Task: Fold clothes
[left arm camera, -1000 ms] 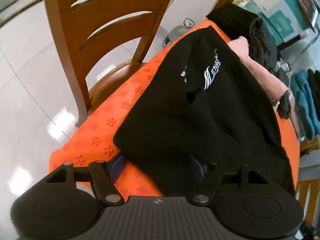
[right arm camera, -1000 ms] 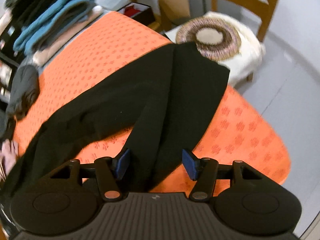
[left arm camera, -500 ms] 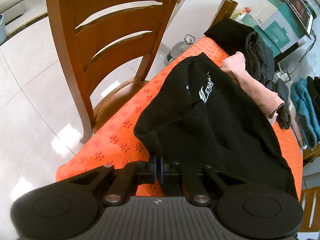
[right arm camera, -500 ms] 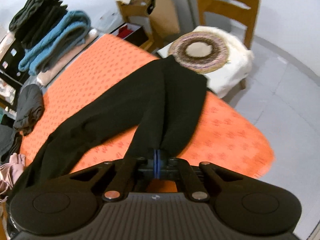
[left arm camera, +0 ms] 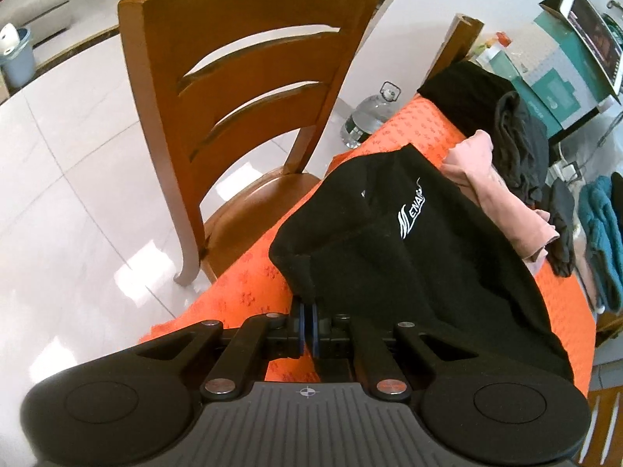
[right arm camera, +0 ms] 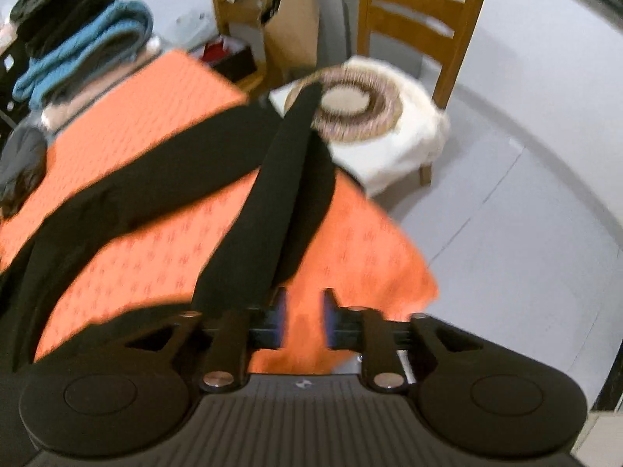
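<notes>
Black trousers point(left arm camera: 409, 257) with a white logo lie on the orange-covered table point(left arm camera: 249, 284). My left gripper point(left arm camera: 307, 327) is shut on the waistband edge and holds it lifted above the cloth. In the right wrist view the trouser legs point(right arm camera: 272, 202) stretch across the orange cover point(right arm camera: 155, 257), the near leg raised toward the camera. My right gripper point(right arm camera: 303, 323) stands partly open with orange cloth showing between its blue pads; the leg passes over its left finger. The view is blurred.
A wooden chair point(left arm camera: 241, 89) stands left of the table, with a water bottle point(left arm camera: 366, 116) on the floor behind. Pink point(left arm camera: 494, 202) and dark clothes are piled beyond the trousers. Folded blue and dark garments point(right arm camera: 81, 46) and a cushioned chair point(right arm camera: 362, 116) lie beyond the table.
Both grippers closed on the trousers and lifted. The left still holds the waistband, higher now. The right gripper has since opened partway and the leg sits off to its left.
</notes>
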Motion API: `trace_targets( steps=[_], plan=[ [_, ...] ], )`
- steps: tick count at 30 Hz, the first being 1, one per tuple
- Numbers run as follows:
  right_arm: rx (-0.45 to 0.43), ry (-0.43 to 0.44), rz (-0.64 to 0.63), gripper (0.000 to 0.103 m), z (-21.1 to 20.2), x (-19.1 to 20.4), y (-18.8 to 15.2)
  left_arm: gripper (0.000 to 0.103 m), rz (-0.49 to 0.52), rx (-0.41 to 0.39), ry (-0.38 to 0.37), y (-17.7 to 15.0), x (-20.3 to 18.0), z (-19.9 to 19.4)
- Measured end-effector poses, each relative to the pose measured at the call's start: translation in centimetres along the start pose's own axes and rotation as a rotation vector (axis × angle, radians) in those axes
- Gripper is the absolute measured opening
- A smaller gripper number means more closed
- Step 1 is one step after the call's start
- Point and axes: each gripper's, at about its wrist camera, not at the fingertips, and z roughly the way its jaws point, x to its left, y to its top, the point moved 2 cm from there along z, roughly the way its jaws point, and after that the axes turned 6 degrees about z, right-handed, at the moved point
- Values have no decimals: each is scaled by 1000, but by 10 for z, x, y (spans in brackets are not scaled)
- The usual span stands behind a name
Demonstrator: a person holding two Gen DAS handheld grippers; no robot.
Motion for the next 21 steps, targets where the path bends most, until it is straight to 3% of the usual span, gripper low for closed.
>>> trace_targets(
  steps=[2, 4, 6, 11, 12, 14, 15, 16, 21],
  plan=[
    [-42, 17, 21, 36, 7, -1, 14, 6, -39, 2, 5, -2, -1, -1],
    [-73, 38, 43, 51, 15, -1, 27, 6, -94, 0, 6, -4, 0, -3],
    [-83, 45, 47, 55, 24, -1, 40, 6, -136, -9, 7, -7, 2, -6],
    [-81, 60, 33, 55, 51, 5, 69, 11, -234, -57, 0, -16, 4, -16],
    [-71, 70, 31, 52, 58, 7, 73, 15, -255, -70, -4, -19, 4, -19],
    [-55, 90, 24, 31, 68, 14, 80, 27, -250, -105, -7, -22, -2, -27],
    [-47, 104, 26, 10, 69, 16, 82, 37, -229, -118, -8, -24, -7, -31],
    [-42, 116, 28, 6, 70, 19, 84, 46, -192, -122, -11, -25, -15, -33],
    [-121, 179, 60, 5, 33, 14, 100, 59, 112, -58, -83, -34, -74, -25]
  ],
)
